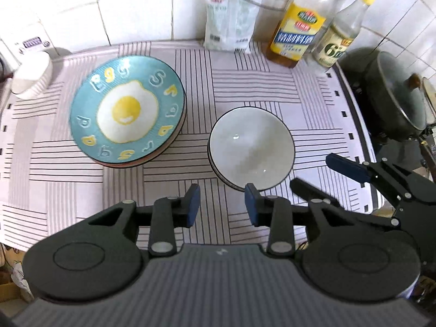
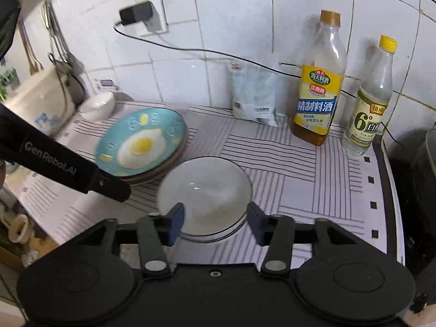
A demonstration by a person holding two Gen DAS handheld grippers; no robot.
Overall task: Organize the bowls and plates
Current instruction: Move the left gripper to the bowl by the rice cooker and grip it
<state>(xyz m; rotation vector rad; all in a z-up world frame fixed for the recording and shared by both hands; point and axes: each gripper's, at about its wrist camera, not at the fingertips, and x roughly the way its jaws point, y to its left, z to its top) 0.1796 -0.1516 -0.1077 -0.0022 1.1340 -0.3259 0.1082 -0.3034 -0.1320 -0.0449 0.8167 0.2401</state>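
Bowls (image 1: 250, 150) sit stacked just beyond both grippers' parted, empty fingers (image 1: 193, 204), beside stacked plates (image 1: 126, 110).

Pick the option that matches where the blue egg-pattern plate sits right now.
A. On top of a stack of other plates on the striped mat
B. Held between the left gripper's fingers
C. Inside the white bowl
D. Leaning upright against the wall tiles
A: the blue egg plate lies flat as the top of a stack, with rims of other plates showing beneath its edge, on the striped mat, apart from the white bowl.
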